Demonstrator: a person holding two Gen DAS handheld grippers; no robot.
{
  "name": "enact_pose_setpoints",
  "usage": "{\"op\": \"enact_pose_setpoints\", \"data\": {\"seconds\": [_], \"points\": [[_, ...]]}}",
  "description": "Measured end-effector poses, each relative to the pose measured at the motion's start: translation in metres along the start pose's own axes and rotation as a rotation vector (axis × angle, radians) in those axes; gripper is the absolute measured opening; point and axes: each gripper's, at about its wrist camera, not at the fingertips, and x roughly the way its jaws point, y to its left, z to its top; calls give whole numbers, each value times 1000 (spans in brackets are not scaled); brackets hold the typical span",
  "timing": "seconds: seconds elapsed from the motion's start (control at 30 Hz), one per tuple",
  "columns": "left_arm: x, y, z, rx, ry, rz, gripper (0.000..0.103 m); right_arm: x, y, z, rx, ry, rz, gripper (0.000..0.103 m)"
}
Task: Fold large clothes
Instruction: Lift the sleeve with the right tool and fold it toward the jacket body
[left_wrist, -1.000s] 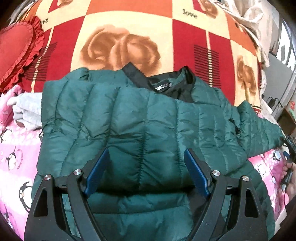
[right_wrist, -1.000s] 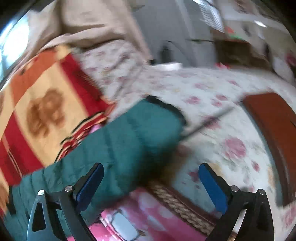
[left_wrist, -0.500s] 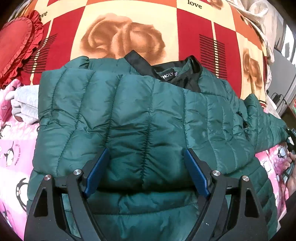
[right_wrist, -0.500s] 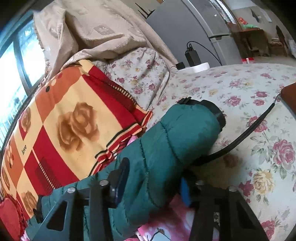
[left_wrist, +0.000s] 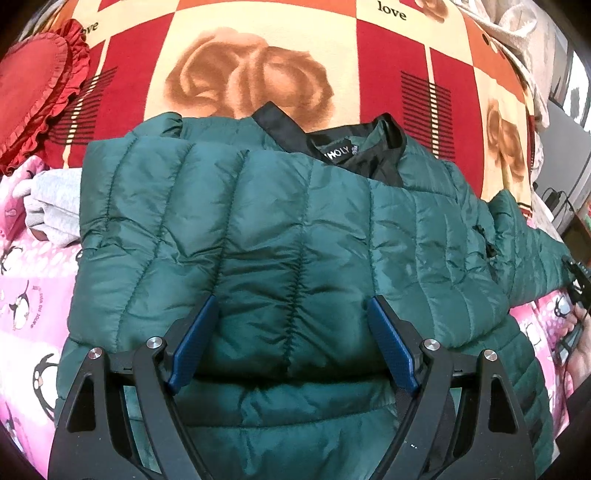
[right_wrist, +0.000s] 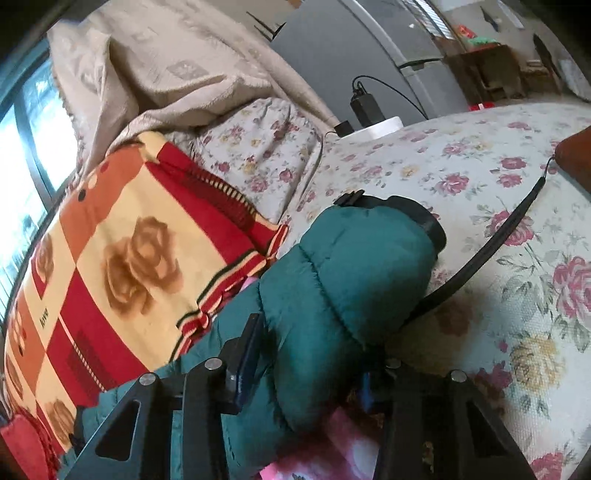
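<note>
Now quilted green jacket (left_wrist: 295, 236) lies flat, collar open.

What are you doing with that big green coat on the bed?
A person holding a gripper in each hand is folding the green puffer jacket, which lies spread on the bed. The right gripper has just been closing its jaws and now pinches the jacket's sleeve near the black cuff. The left gripper is open over the middle of the jacket, with one side already folded across. A red heart cushion sits off to the side.
</note>
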Motion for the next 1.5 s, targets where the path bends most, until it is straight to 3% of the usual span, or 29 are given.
{"op": "enact_pose_setpoints", "data": {"seconds": [0.03, 0.13, 0.4, 0.9, 1.37, 1.5], "points": [[-1, 2, 1, -7, -2, 2, 83, -2, 2, 0, -3, -4, -2, 25], [-3, 8, 3, -34, -10, 9, 83, -9, 17, 1, -56, -19, -1, 18], [-6, 27, 10, -115, -28, 60, 83, -9, 82, -20, -179, 24, 104, 16], [-7, 53, 16, -199, -6, 79, 83, 1, 240, -136, -390, 267, 351, 16], [-5, 56, 17, -217, -1, 67, 83, 12, 298, -219, -527, 534, 543, 16], [-3, 57, 15, -234, -2, 44, 83, 15, 309, -240, -607, 616, 545, 16]]}}
